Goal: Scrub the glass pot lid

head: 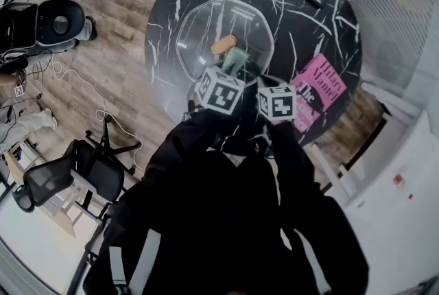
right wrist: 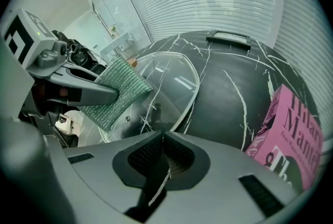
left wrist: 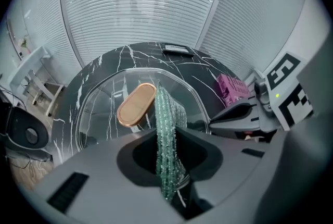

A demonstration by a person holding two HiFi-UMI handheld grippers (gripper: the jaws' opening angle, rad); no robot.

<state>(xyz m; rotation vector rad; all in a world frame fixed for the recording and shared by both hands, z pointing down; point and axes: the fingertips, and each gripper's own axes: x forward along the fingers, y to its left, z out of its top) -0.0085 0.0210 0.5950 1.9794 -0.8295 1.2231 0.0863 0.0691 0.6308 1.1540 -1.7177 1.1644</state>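
The left gripper [left wrist: 167, 163] is clamped on the green scrub pad [left wrist: 167, 124], which stands edge-on. The glass pot lid [head: 199, 29] lies flat on the round table [head: 329, 33], at 12 o'clock from this gripper. In the left gripper view, the lid handle [left wrist: 136, 104] runs from 1 to 7 o'clock, just beside the pad. The right gripper [right wrist: 162, 137] has its jaws together and appears empty. The lid lies at its 11 o'clock.

Clothing: black jacket [head: 233, 218], long sleeves, pale stripes [head: 144, 259] on one sleeve.
Left gripper [left wrist: 167, 165]: grey shell, black jaw recess.
Right gripper [right wrist: 161, 160]: same grey, black ribbed pads [right wrist: 179, 158].
Marker cubes [head: 221, 90]: white, black square markers.
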